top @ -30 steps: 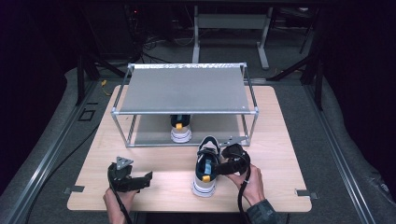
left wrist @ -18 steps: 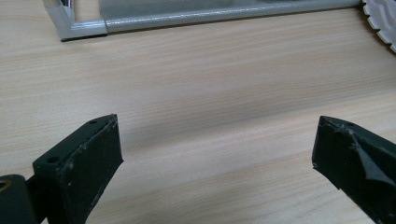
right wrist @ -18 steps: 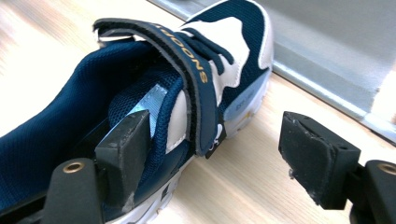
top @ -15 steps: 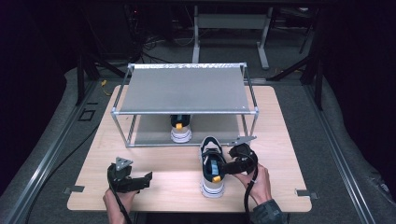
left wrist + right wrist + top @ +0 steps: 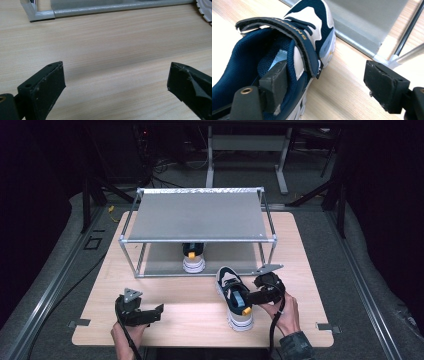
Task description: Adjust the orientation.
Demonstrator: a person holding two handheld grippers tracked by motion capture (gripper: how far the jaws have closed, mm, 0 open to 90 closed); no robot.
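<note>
High view: the sneaker (image 5: pixel 235 299) lies on the worktop (image 5: pixel 175 310), toe toward the rack (image 5: pixel 200 215), beside the right gripper (image 5: pixel 253 296).

Right gripper view: its fingers (image 5: pixel 274 82) have just been opening, one inside the collar, not pinching.

Left gripper view: left gripper (image 5: pixel 116 82) open, empty, well left.

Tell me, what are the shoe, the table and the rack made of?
Shoe: looks like navy woven mesh with smooth white patches, maybe fake leather, and a pale rubbery sole.
Table: pale wood or wood-look board, matte, with fine grain lines.
Rack: likely metal, with shiny silver tubes and a dull grey shelf sheet.
</note>
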